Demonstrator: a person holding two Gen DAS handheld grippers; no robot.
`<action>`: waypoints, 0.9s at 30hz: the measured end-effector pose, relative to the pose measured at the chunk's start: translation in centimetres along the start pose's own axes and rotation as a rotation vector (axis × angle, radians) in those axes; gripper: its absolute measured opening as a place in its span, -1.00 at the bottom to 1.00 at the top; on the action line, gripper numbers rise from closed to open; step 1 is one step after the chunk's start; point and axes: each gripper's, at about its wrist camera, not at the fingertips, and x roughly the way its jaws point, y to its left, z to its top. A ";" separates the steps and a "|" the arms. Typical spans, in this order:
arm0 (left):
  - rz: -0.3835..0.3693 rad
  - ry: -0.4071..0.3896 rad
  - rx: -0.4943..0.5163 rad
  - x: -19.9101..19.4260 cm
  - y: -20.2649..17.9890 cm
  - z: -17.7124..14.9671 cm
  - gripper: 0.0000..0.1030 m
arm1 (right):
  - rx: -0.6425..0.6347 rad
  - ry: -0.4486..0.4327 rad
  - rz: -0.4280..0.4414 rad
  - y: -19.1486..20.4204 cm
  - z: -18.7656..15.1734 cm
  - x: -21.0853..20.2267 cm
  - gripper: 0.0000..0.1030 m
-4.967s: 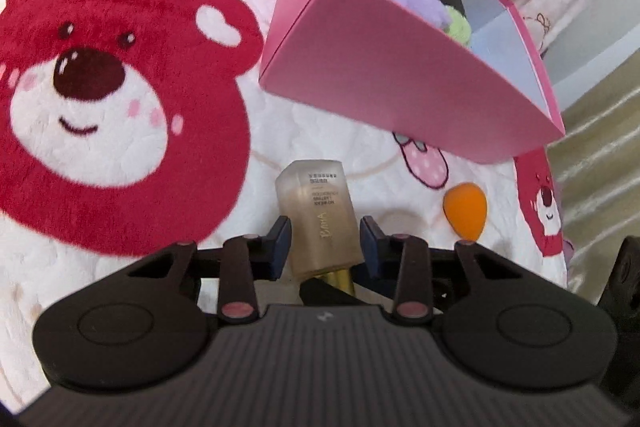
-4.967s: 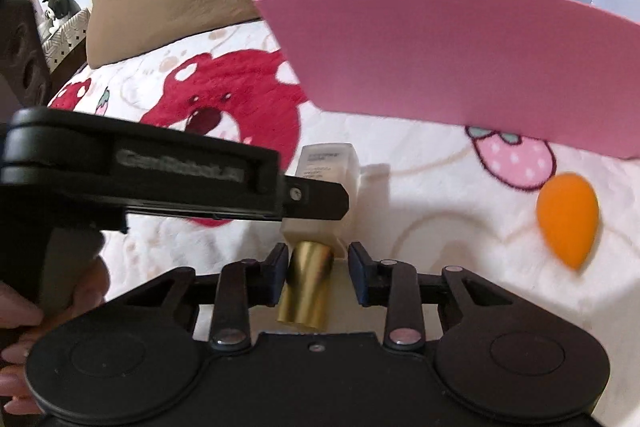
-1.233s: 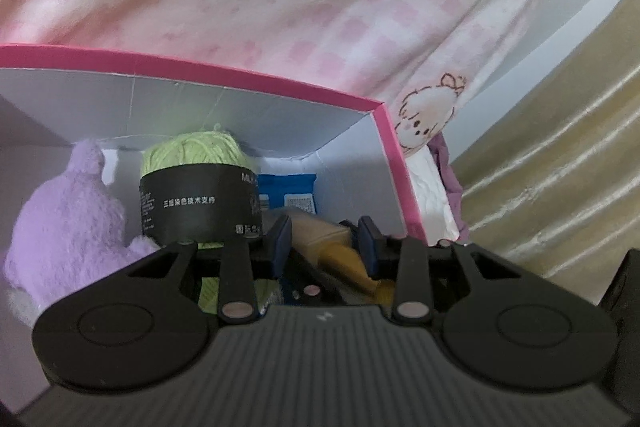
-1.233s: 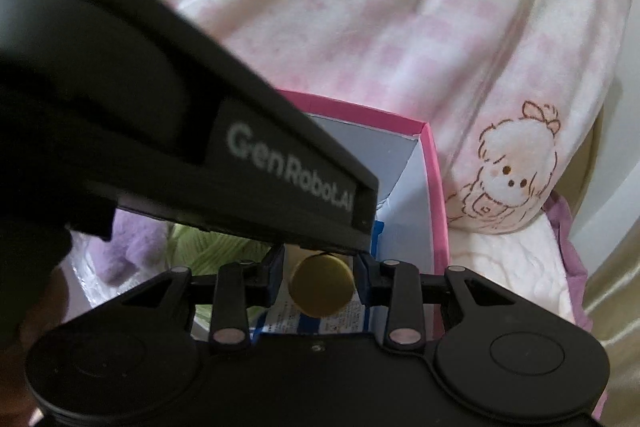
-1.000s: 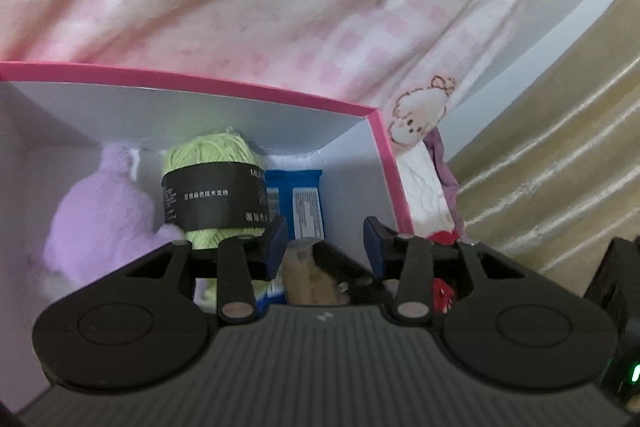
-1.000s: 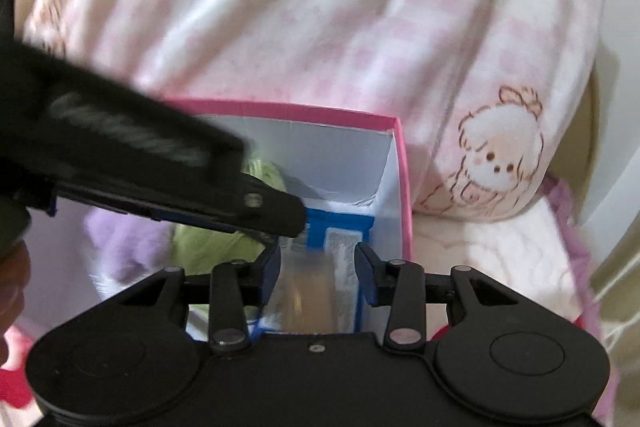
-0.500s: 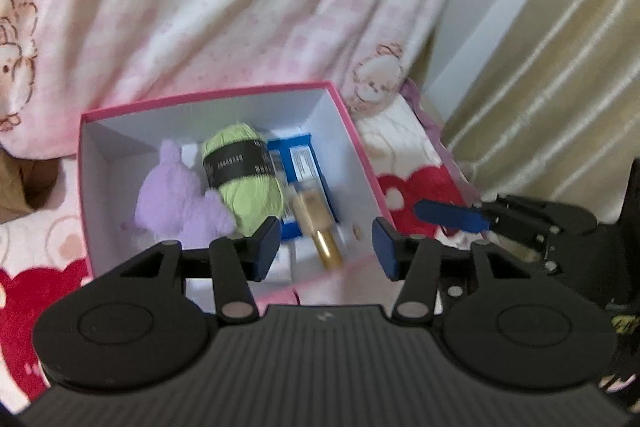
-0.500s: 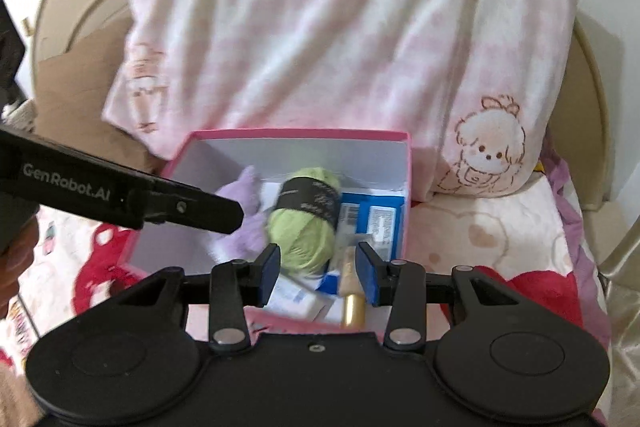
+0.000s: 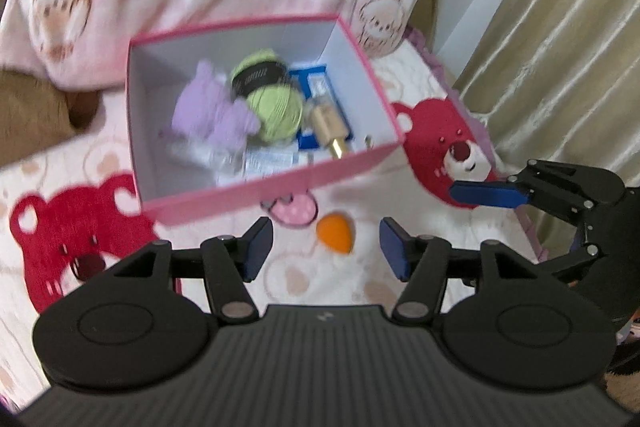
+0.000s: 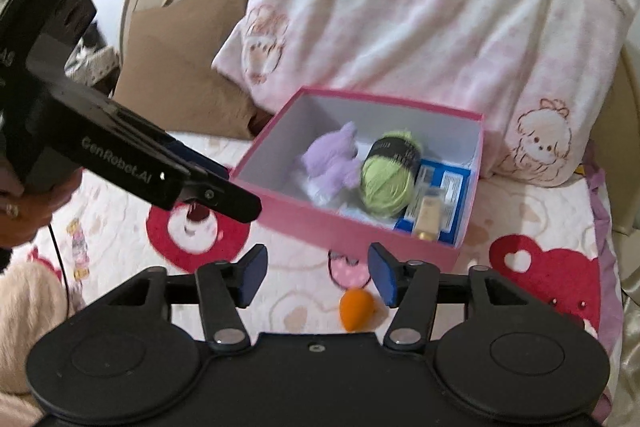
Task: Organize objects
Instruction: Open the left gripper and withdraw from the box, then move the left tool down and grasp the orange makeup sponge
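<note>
A pink box (image 9: 280,183) (image 10: 352,227) stands on the bear-print blanket. Inside lie a purple plush (image 9: 212,111) (image 10: 330,157), a green yarn ball (image 9: 276,103) (image 10: 386,179), a blue packet (image 10: 452,195) and the gold-capped bottle (image 9: 326,125) (image 10: 430,213). An orange sponge (image 9: 335,229) (image 10: 356,307) rests on the blanket in front of the box. My left gripper (image 9: 326,253) hangs above the sponge, jaws opening, nothing between them. My right gripper (image 10: 316,275) is also opening and holds nothing; it also shows at the right of the left wrist view.
A pink checked pillow (image 10: 420,11) leans behind the box, with a brown cushion (image 10: 180,75) to its left. Beige curtains (image 9: 560,27) hang at the right edge of the bed. A hand (image 10: 28,211) grips the left tool.
Both grippers let go of the gold-capped bottle, which now lies in the box. They pulled back and up from the box and their jaws widened.
</note>
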 end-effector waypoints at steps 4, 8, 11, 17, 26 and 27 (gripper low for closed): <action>-0.005 0.029 -0.047 1.9 1.3 -2.2 0.15 | -0.031 0.025 -0.034 0.5 -2.0 1.5 0.33; 0.001 0.029 -0.084 4.1 2.6 -3.9 0.18 | -0.058 0.049 -0.050 0.6 -4.0 3.3 0.35; -0.006 0.006 -0.105 5.5 3.2 -5.1 0.25 | -0.052 0.057 -0.048 0.1 -5.5 5.0 0.36; -0.017 -0.035 -0.109 9.0 3.6 -6.8 0.29 | -0.050 0.014 -0.062 -0.7 -8.0 8.2 0.36; -0.049 -0.065 -0.106 13.7 2.6 -7.6 0.35 | -0.132 -0.030 -0.174 -0.7 -10.5 13.1 0.50; -0.050 -0.076 -0.104 14.1 2.5 -7.6 0.35 | -0.113 -0.035 -0.168 -0.9 -10.6 13.3 0.50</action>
